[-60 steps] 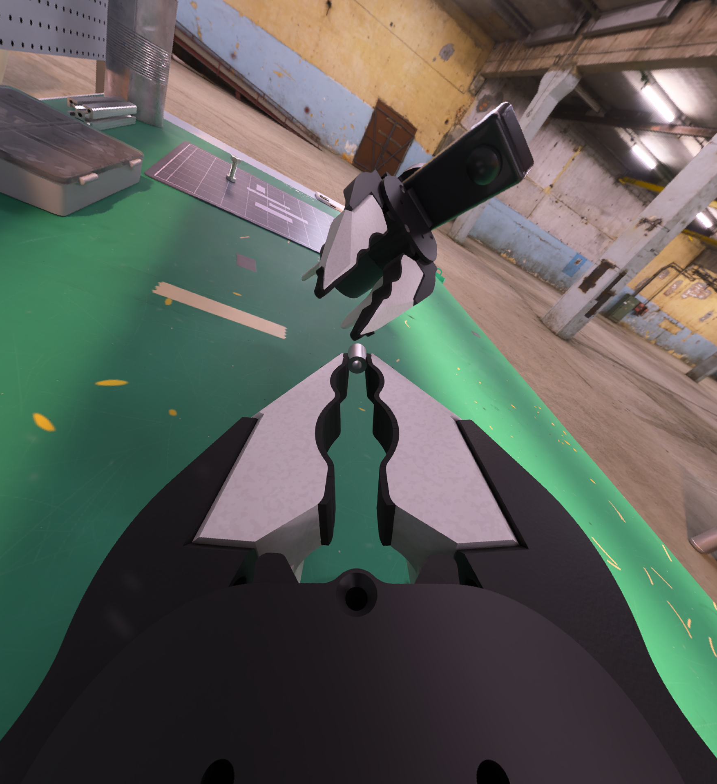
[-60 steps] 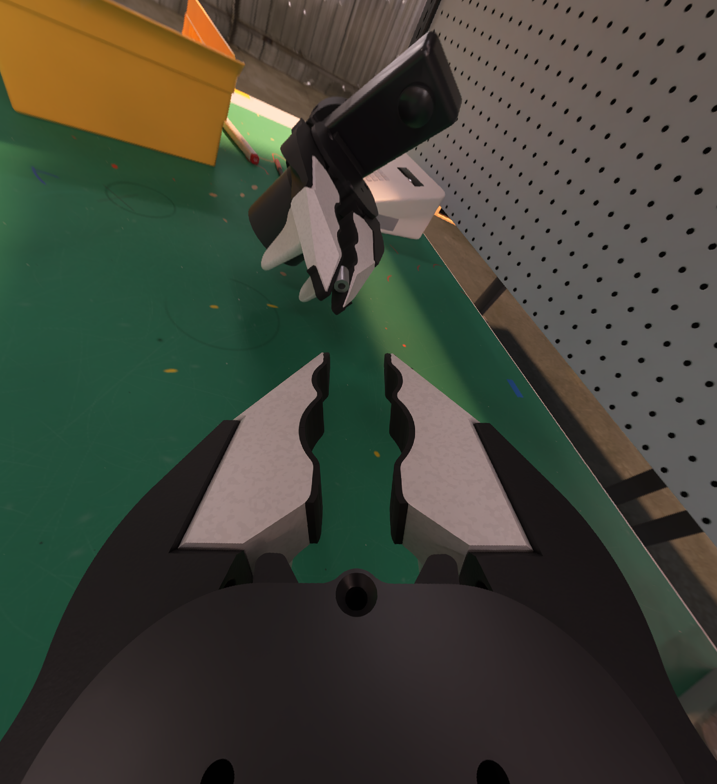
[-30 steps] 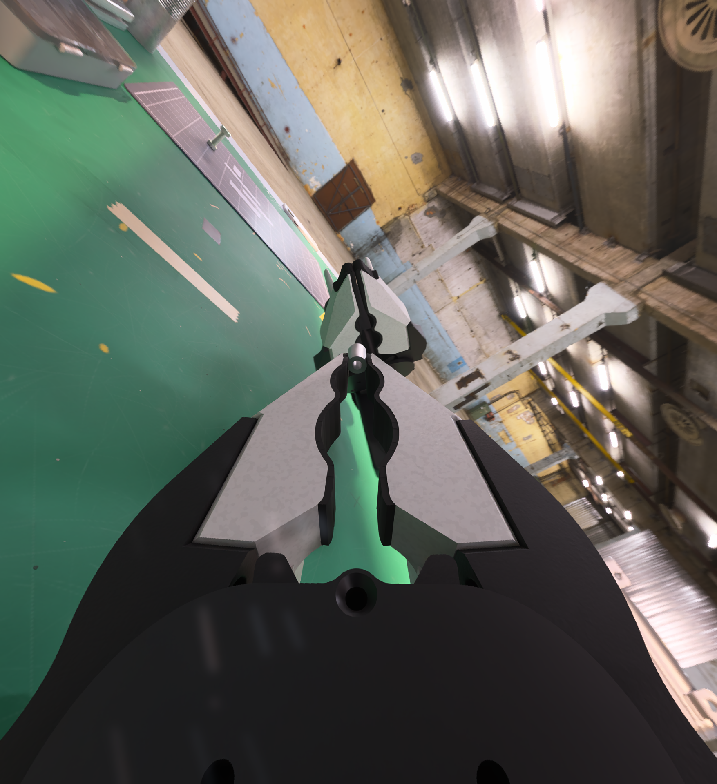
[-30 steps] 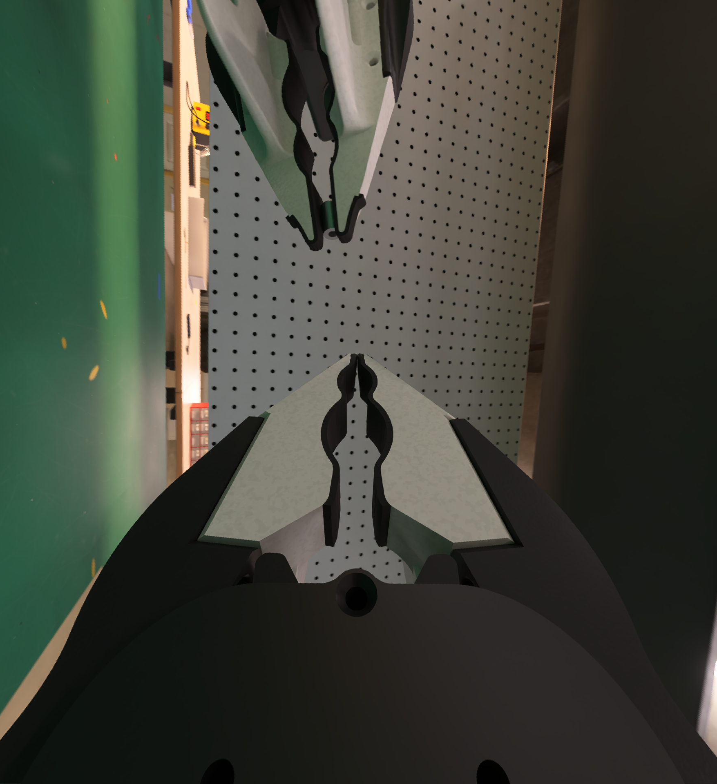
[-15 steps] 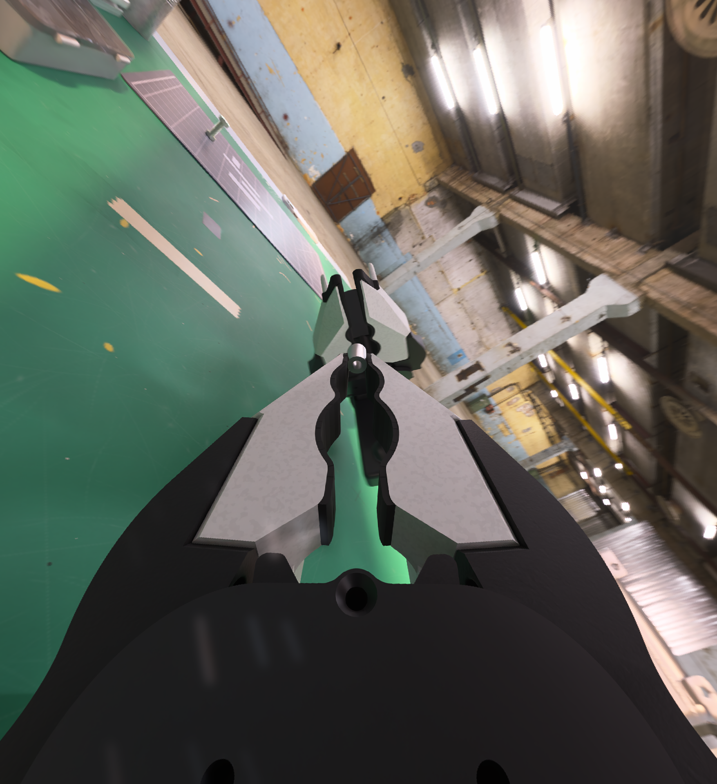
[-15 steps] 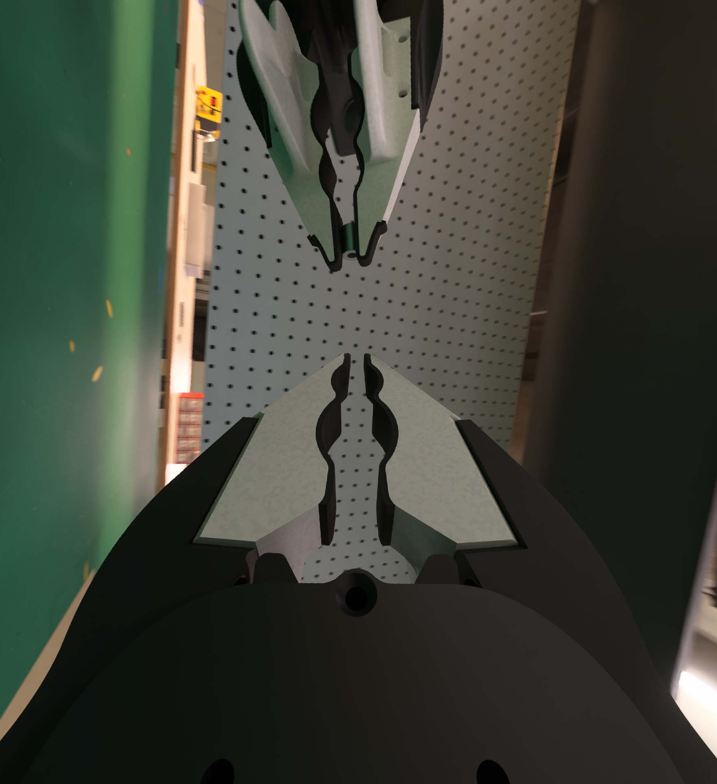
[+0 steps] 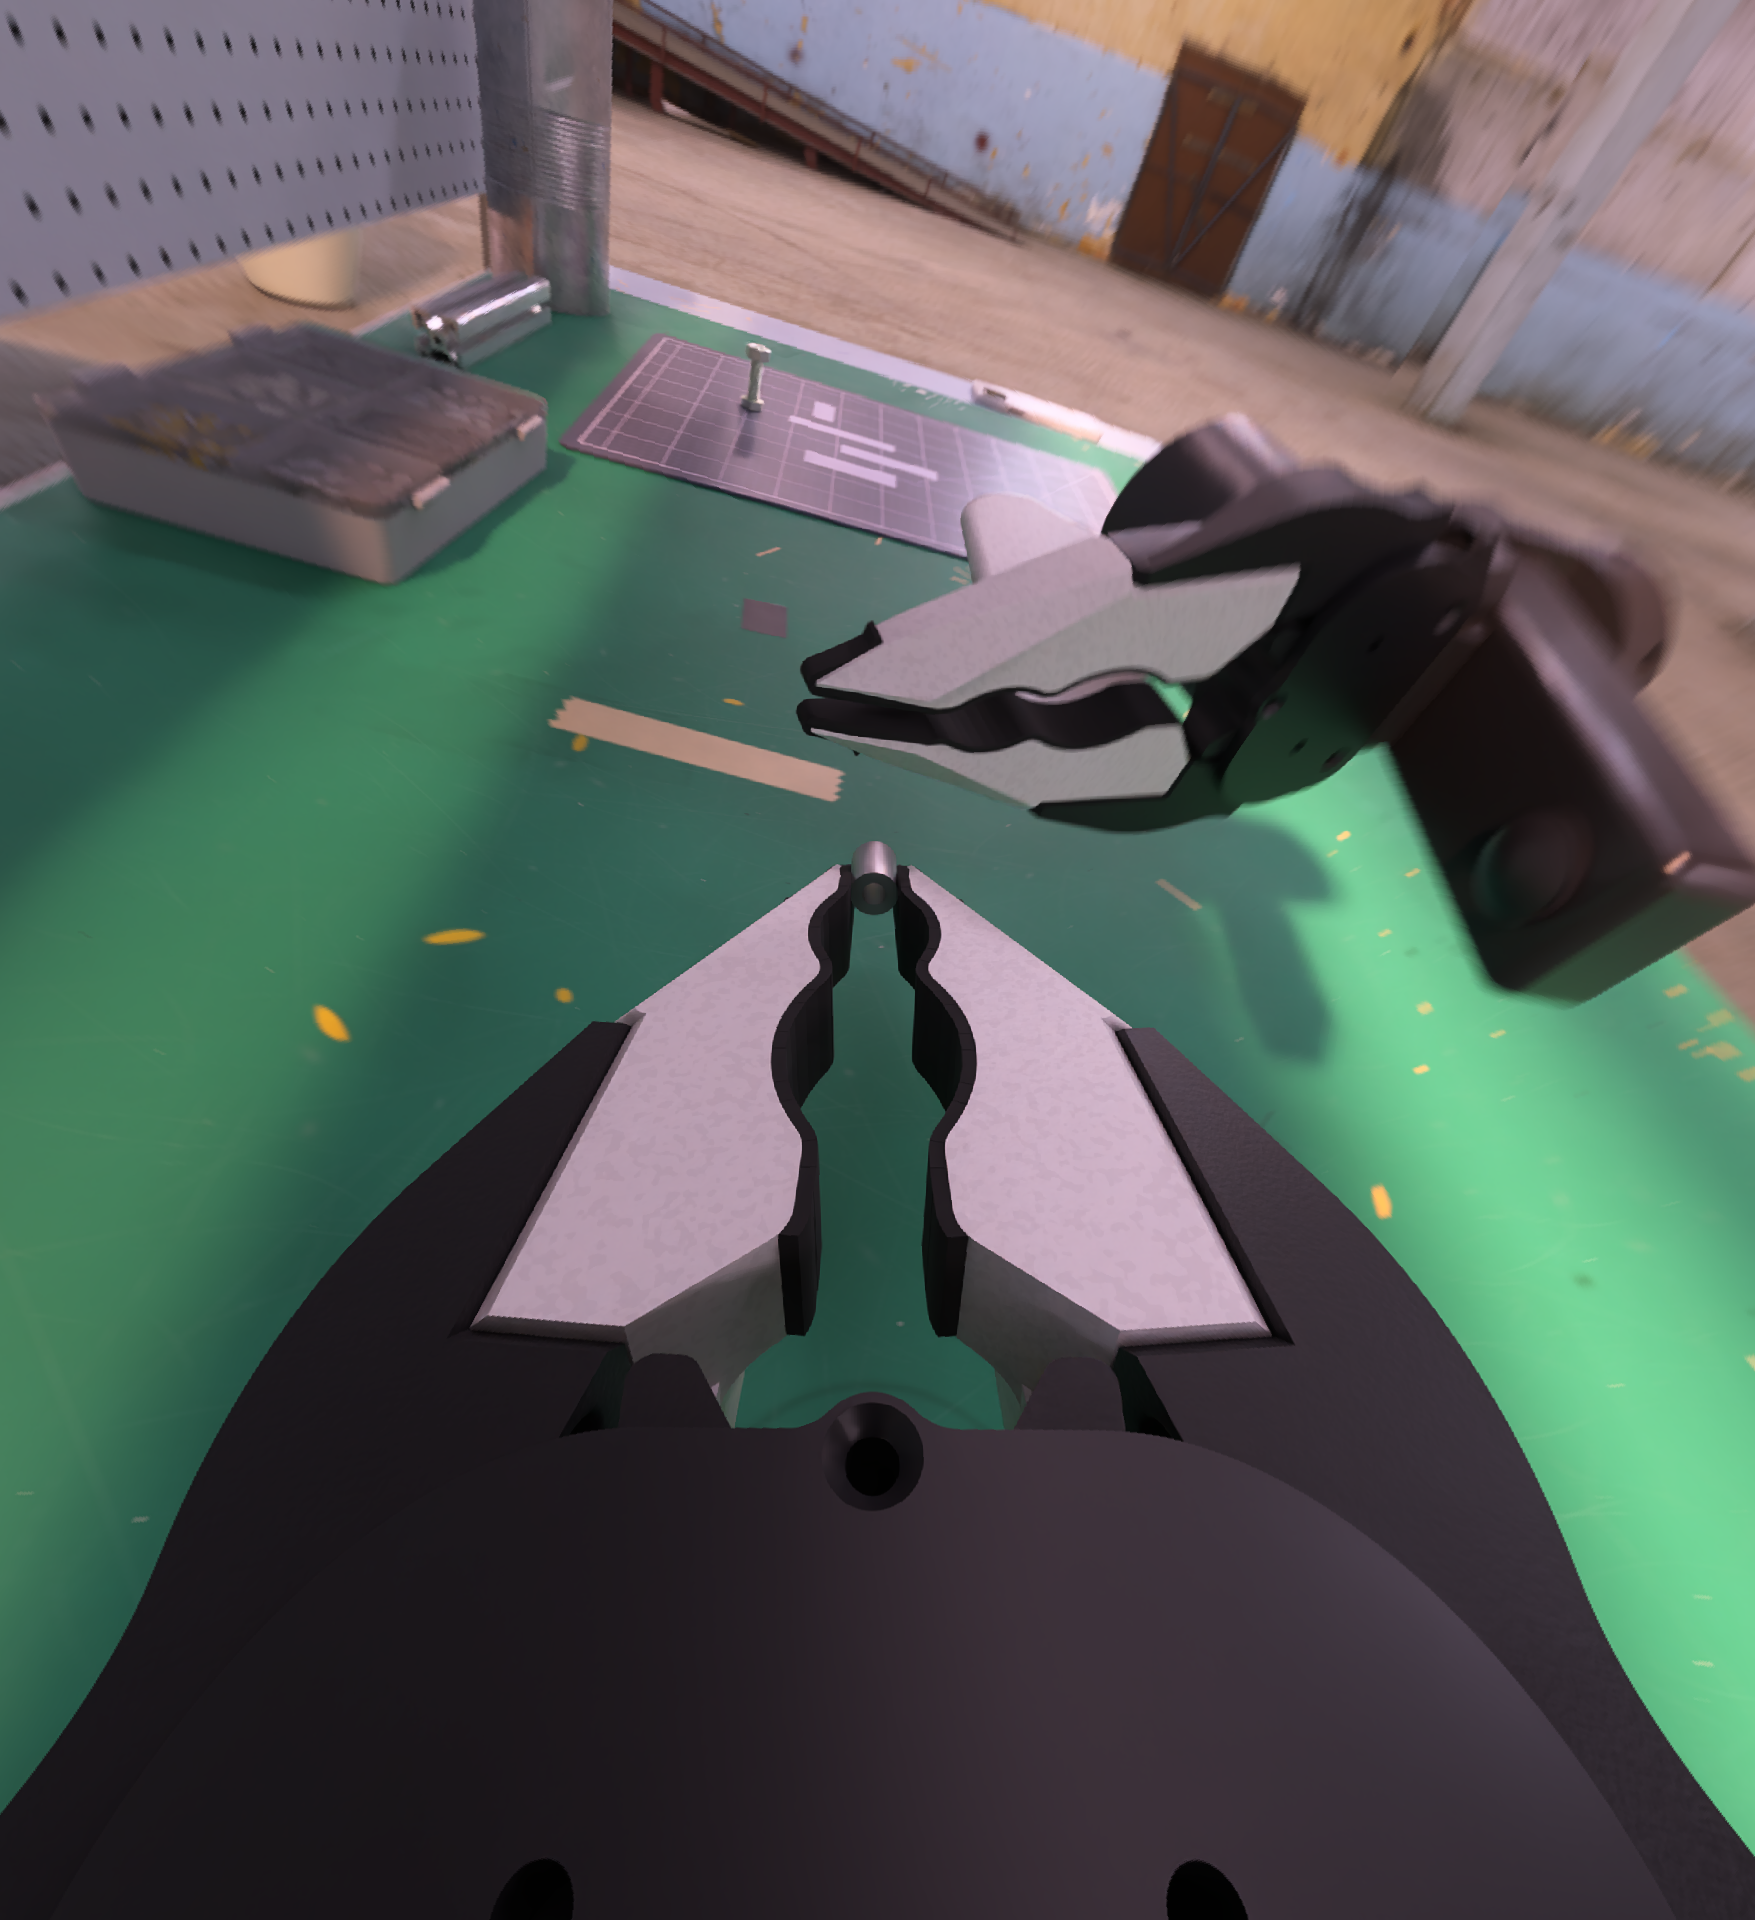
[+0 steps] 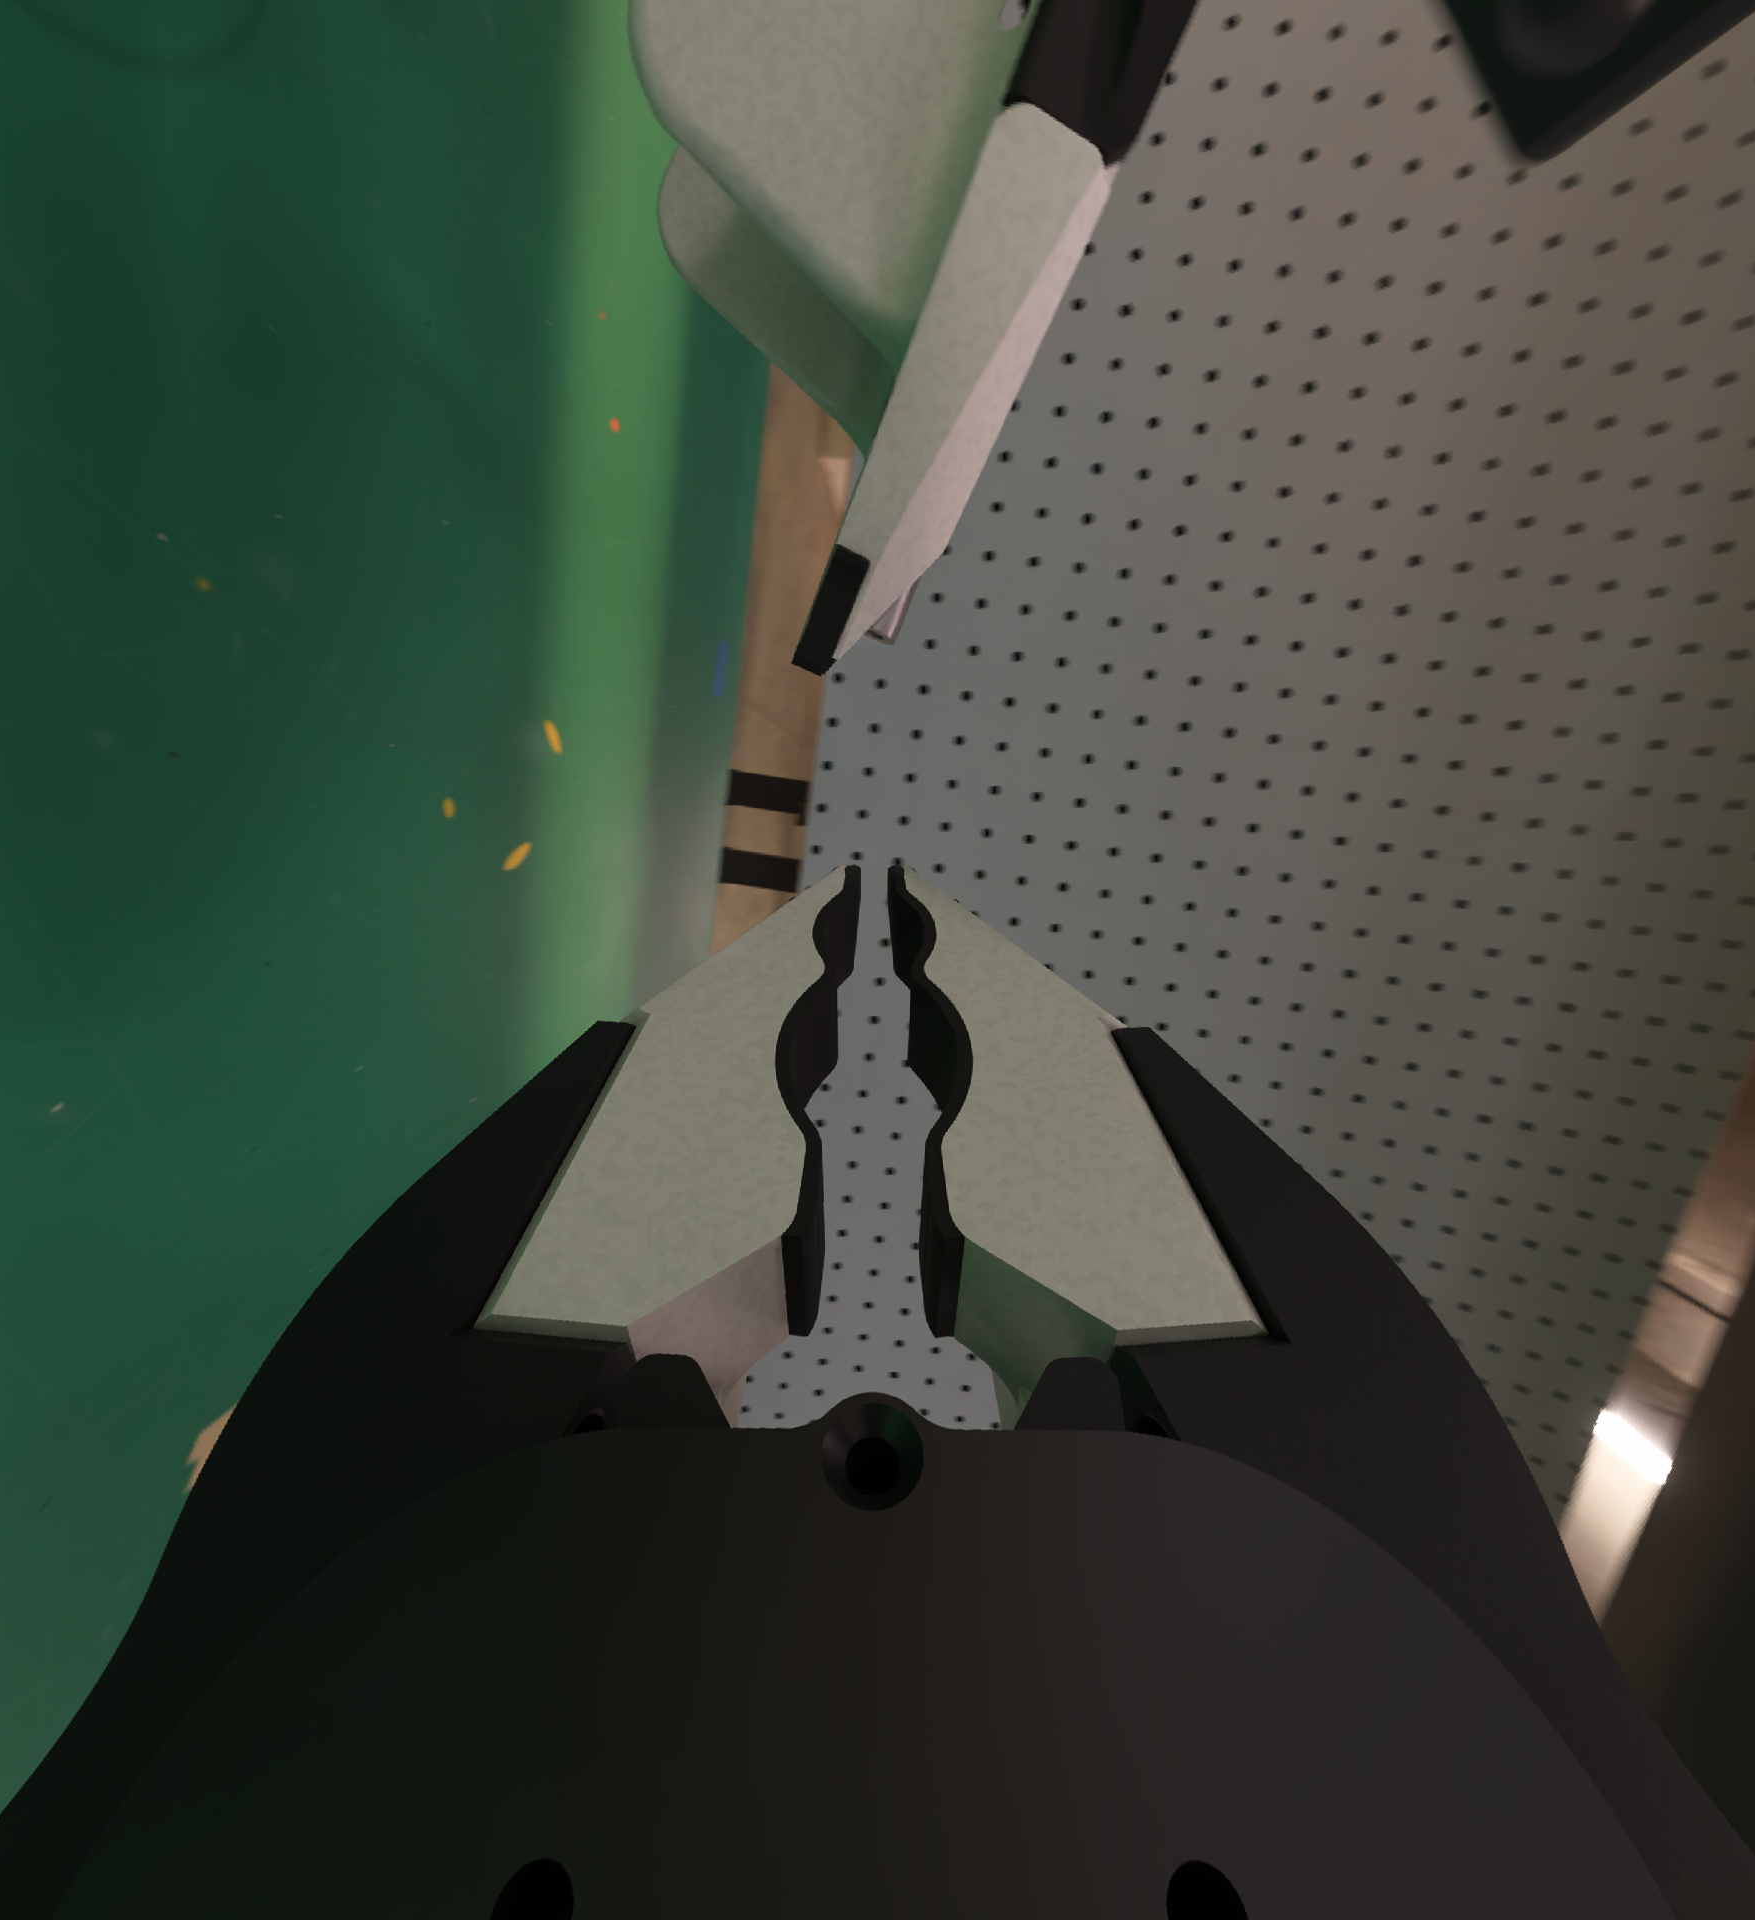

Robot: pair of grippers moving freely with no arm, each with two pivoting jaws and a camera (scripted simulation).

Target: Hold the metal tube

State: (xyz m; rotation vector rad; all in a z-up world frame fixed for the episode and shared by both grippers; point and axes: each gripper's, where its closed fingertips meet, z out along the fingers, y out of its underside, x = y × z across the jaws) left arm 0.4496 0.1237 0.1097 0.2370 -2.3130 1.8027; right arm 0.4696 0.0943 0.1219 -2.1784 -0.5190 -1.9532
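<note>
My left gripper (image 7: pixel 874 883) is shut on a small metal tube (image 7: pixel 874 891), pinched between its tips, above the green table mat (image 7: pixel 229 1039). My right gripper (image 7: pixel 819 694) hovers ahead and to the right of the tube, turned sideways, apart from it. In the right wrist view my right gripper (image 8: pixel 873 878) is empty, its jaws only a narrow gap apart. The left gripper (image 8: pixel 847 618) hangs above it there, seen from the side, with an end of the tube (image 8: pixel 888 625) just showing.
A grey metal case (image 7: pixel 301 468) lies at the back left. A dark cutting mat (image 7: pixel 852 447) holds an upright bolt (image 7: pixel 754 376). A metal cylinder (image 7: pixel 546 145) and a pegboard (image 7: pixel 177 135) stand behind. A tape strip (image 7: pixel 696 748) lies mid-table.
The left gripper has tilted back down toward the table, still holding the tube. The right gripper has moved off to the right and turned sideways. Its jaws keep a narrow gap.
</note>
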